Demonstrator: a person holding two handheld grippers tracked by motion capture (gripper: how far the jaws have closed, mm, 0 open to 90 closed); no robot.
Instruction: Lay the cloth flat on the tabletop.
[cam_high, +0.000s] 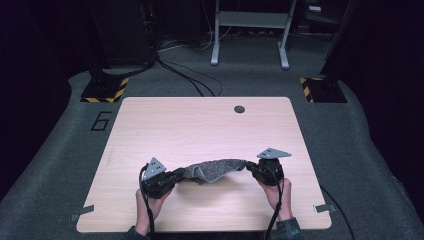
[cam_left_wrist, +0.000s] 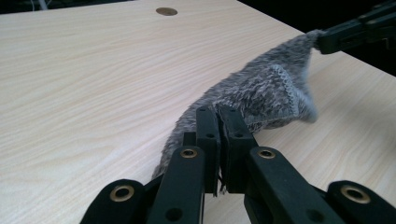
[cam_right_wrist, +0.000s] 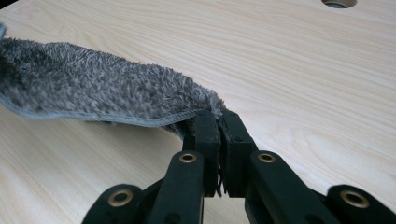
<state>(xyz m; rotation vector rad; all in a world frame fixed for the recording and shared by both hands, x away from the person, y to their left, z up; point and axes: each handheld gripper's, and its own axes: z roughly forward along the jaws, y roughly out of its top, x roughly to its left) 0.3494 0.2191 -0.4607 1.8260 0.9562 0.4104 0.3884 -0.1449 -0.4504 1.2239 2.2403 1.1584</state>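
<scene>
A grey fuzzy cloth (cam_high: 216, 169) hangs stretched between both grippers over the near half of the wooden table (cam_high: 200, 125). My left gripper (cam_high: 181, 175) is shut on the cloth's left end, and its own view shows the jaws pinching the cloth (cam_left_wrist: 261, 91) at the tip (cam_left_wrist: 219, 114). My right gripper (cam_high: 250, 167) is shut on the right end; in its view the cloth (cam_right_wrist: 93, 88) runs off to the left from the closed jaws (cam_right_wrist: 219, 116). The far right gripper (cam_left_wrist: 355, 32) grips the other corner in the left gripper view.
A round cable hole (cam_high: 239, 109) sits near the table's far edge. Grey carpet surrounds the table, with a metal frame (cam_high: 250, 30) and cables (cam_high: 190, 75) beyond it. Striped floor plates (cam_high: 105, 90) lie at the far corners.
</scene>
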